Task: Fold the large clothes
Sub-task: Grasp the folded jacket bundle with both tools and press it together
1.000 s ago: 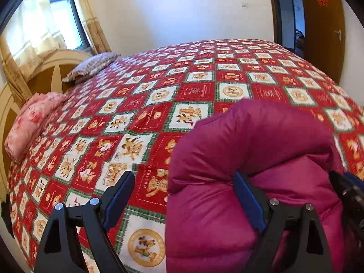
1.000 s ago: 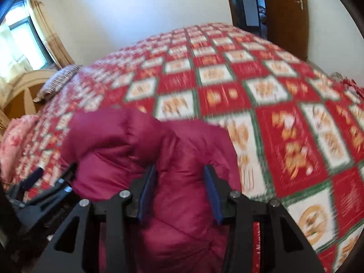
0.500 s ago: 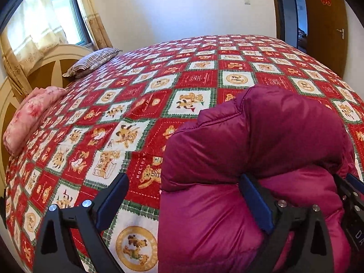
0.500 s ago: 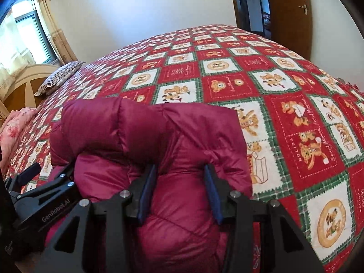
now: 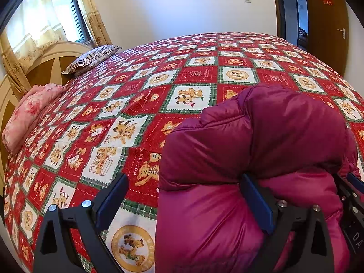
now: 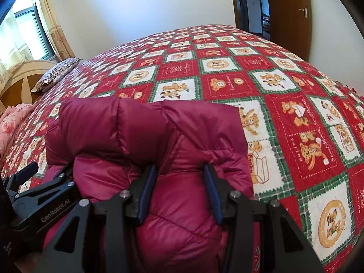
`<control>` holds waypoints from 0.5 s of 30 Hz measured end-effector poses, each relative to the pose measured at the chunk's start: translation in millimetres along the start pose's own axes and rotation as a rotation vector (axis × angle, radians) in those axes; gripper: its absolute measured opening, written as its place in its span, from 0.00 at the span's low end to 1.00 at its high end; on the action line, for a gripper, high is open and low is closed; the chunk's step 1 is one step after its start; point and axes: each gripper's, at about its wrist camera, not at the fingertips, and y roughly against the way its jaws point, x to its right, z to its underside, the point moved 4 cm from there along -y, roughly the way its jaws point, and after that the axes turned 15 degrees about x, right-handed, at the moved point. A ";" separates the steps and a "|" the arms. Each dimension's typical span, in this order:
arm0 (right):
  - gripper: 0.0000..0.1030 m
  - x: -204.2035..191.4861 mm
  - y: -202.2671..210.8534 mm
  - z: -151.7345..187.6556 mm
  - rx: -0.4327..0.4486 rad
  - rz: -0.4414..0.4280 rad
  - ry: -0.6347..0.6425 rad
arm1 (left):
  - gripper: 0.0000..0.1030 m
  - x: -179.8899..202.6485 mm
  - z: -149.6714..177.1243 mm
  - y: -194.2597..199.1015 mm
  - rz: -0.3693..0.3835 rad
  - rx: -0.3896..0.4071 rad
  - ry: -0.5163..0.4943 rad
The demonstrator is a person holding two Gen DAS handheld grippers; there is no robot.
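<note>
Two grippers on my screens right now, both low over the bed and pointing across it toward the far white wall. The right gripper (image 6: 179,182) sits bottom centre of its view, level, with its blue-padded fingers (image 6: 210,188) pressed into a bunched ridge of the puffy magenta jacket (image 6: 159,136), so it's pinching that fold. The left gripper (image 5: 182,204) is a different story: its fingers are spread wide. The left finger (image 5: 111,200) hangs over bare bedspread (image 5: 136,95) at lower left of the frame, while the other finger is tucked against the jacket (image 5: 261,141) under an overhanging fold, so it's touching fabric but not gripping it.

The jacket itself is folded into a thick bundle on the near part of the bed, filling the lower right of the left view and the lower left to centre of the right view.

Stuff only one camera gives me: the right view catches the left gripper (image 6: 29,182) from the side at lower left, pushed up against the jacket's edge. The left view only shows a sliver of the right gripper's black body at the far right edge. The left view also shows the pink bundle (image 5: 29,111) at the left edge more fully; the striped pillow (image 5: 91,59) by the headboard (image 5: 45,61) shows in both.
</note>
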 end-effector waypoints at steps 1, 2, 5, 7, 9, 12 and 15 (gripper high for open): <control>0.46 0.2 0.1 -0.2 0.000 -0.001 -0.001 | 0.96 -0.1 0.1 -0.1 0.000 0.000 0.001; 0.46 0.1 0.0 0.0 0.000 0.001 0.002 | 0.96 -0.1 0.1 -0.1 0.000 0.000 0.001; 0.46 -0.2 -0.3 0.6 0.002 0.007 0.009 | 0.96 -0.3 0.3 -0.3 -0.001 0.001 0.000; 0.46 -1.5 -1.1 1.0 0.000 0.012 0.017 | 0.96 -0.3 0.5 -0.6 0.000 -0.002 0.001; 0.46 -2.7 -1.9 1.0 -0.001 0.020 0.029 | 0.96 0.3 1.2 -1.1 -0.002 -0.006 0.001; 0.46 -4.0 -3.3 1.2 -0.005 0.026 0.038 | 0.96 1.3 2.0 -2.2 -0.005 -0.010 -0.001; 0.46 -4.3 -3.6 1.3 -0.005 0.029 0.042 | 0.97 0.8 1.9 -3.6 -0.007 -0.012 -0.001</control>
